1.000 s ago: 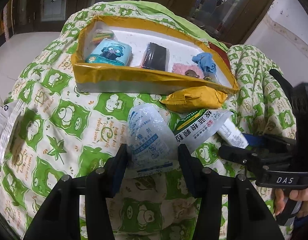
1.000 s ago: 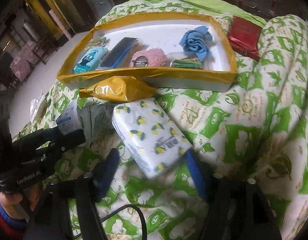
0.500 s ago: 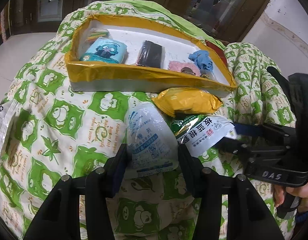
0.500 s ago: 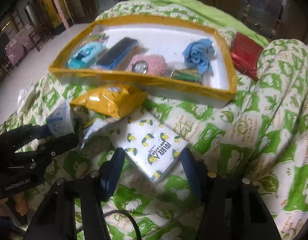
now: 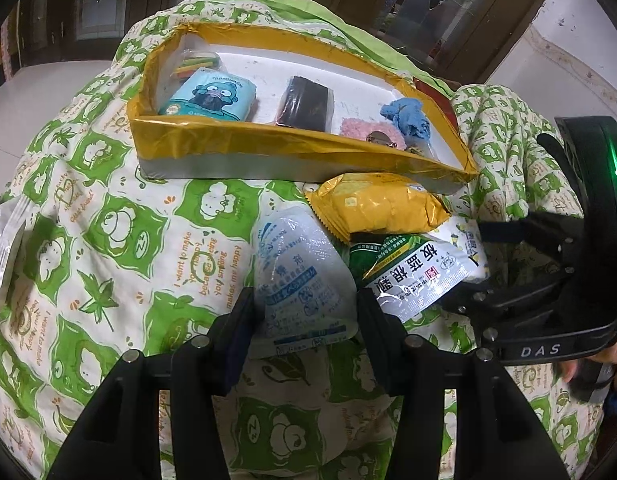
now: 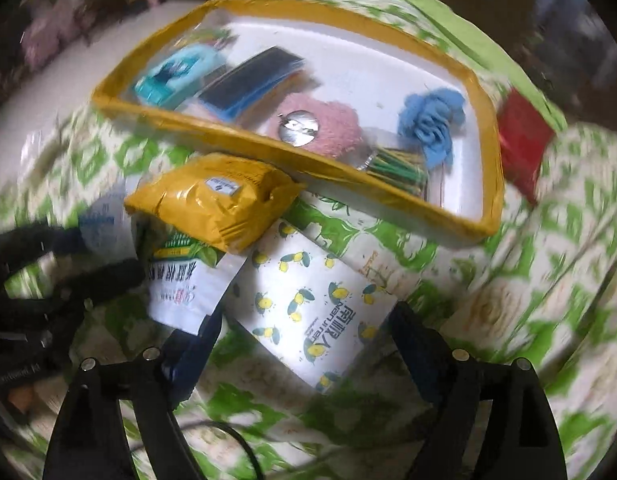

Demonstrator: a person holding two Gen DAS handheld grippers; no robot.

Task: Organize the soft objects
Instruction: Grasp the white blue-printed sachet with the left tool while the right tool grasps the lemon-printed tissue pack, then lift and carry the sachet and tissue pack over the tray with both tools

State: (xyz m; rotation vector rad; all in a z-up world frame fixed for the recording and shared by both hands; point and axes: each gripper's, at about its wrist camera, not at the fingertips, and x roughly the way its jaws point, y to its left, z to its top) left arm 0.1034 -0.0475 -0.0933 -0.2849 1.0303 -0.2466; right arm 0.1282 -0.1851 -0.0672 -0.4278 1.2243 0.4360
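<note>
A yellow-rimmed white tray (image 5: 300,156) lies on a green-and-white quilt (image 5: 108,240). It holds a teal tissue pack (image 5: 210,96), a dark pack (image 5: 306,106), a pink fluffy item (image 5: 368,132) and a blue cloth (image 5: 406,116). My left gripper (image 5: 304,308) is open, its fingers on either side of a clear blue-printed pouch (image 5: 300,276). My right gripper (image 6: 304,332) is open around a white lemon-print tissue pack (image 6: 312,304). A yellow snack bag (image 5: 380,204) and a green-and-white sachet (image 5: 412,276) lie between them.
A red packet (image 6: 522,148) lies right of the tray. A white wrapper (image 5: 4,248) lies at the quilt's left edge. The right gripper's body (image 5: 548,280) shows at the right of the left wrist view. Dark wooden doors stand behind.
Both grippers have moved forward toward the tray. The right gripper's fingers now flank the lemon-print pack more closely. The right wrist view is blurred with motion.
</note>
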